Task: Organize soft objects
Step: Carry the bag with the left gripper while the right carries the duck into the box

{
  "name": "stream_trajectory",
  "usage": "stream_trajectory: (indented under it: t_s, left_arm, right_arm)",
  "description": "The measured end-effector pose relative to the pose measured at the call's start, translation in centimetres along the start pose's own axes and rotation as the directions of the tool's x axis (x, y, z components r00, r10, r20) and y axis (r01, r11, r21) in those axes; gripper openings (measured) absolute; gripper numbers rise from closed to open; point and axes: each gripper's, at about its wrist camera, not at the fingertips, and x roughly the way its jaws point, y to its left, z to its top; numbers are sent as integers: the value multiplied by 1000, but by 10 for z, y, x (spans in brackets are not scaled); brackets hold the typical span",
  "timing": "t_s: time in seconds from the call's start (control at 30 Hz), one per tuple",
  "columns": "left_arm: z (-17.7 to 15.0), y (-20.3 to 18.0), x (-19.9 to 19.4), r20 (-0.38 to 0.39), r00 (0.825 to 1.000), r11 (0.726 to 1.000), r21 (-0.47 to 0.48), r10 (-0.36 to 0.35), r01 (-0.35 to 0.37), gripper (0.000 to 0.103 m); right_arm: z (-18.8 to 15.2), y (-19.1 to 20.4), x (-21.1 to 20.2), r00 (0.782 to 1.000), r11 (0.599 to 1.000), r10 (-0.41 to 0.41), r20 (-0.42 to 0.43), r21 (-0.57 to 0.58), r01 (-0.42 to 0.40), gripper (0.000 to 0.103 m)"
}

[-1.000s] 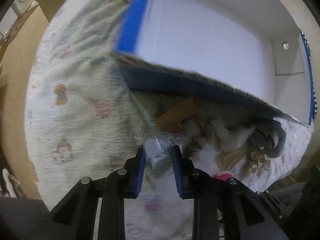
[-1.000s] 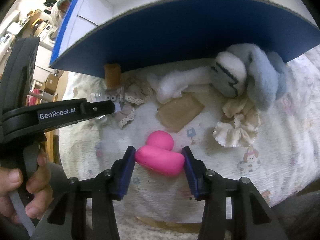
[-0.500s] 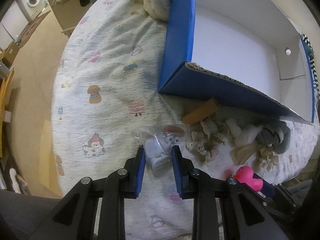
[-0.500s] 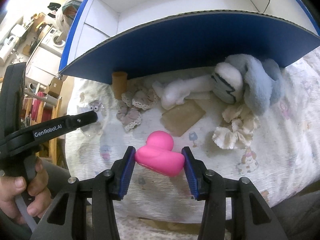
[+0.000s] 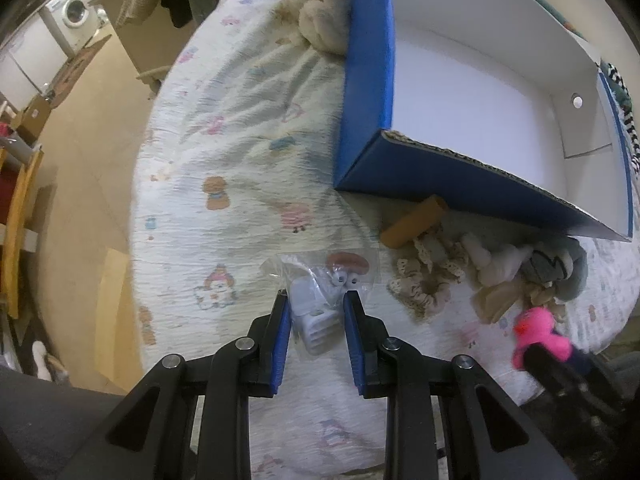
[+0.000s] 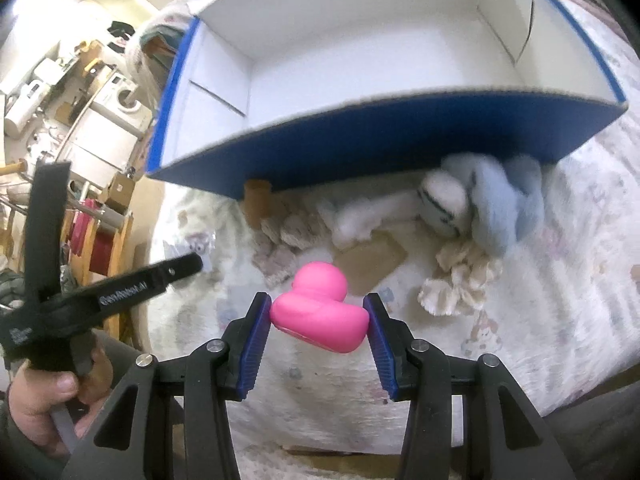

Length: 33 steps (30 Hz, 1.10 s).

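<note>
My left gripper [image 5: 314,312] is shut on a clear plastic bag with a grey toy [image 5: 316,314], held above the bed. My right gripper [image 6: 318,316] is shut on a pink rubber duck [image 6: 320,314], also lifted; the duck also shows in the left wrist view [image 5: 540,338]. The blue cardboard box [image 5: 364,80] with a white inside lies open on the bed; it also shows in the right wrist view [image 6: 360,148]. In front of it lie a grey-and-white plush [image 6: 480,208], lace scrunchies [image 5: 424,276], a tan cylinder [image 5: 414,222] and a beige cloth [image 6: 370,258].
The bed has a white quilt with cartoon prints [image 5: 224,160]. A beige plush [image 5: 324,20] lies behind the box's left wall. The bed's edge drops to a wooden floor [image 5: 72,168] on the left. The left gripper [image 6: 120,288] shows in the right wrist view.
Both grippers have risen and drawn back from the box with their loads. The box's white inside now shows fully in both views.
</note>
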Motion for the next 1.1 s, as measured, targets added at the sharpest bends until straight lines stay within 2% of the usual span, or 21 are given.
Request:
stream_trajectory:
  t_s: [0.13,0.33,0.63,0.87,1.1]
  left_arm:
    - [-4,-1,-14,27,1000,1000,-17,-5,5,23]
    - [-7,-7,-54,119,993,1000,-11,-18,19,23]
    - [26,-29,-97,229,972,998,43,-59,50,24]
    - [56,-52,-100,256,964,995,92,-71,48,24]
    - [81,-72,-88,253,965,989,141,-68,33,23]
  right_arm:
    - [3,-1,-18,999,1000,8,45,-4,-8,50]
    - [11,-4,-50,993,1000,26,114,-11,-25,50]
    - [34,-14,-88,979,999,45,197,6,-47,50]
    - [68,-21,-110,969,1000,28,246,-18,-24,50]
    - [100,-23,-104,965,999,16,262,-32,-8,50]
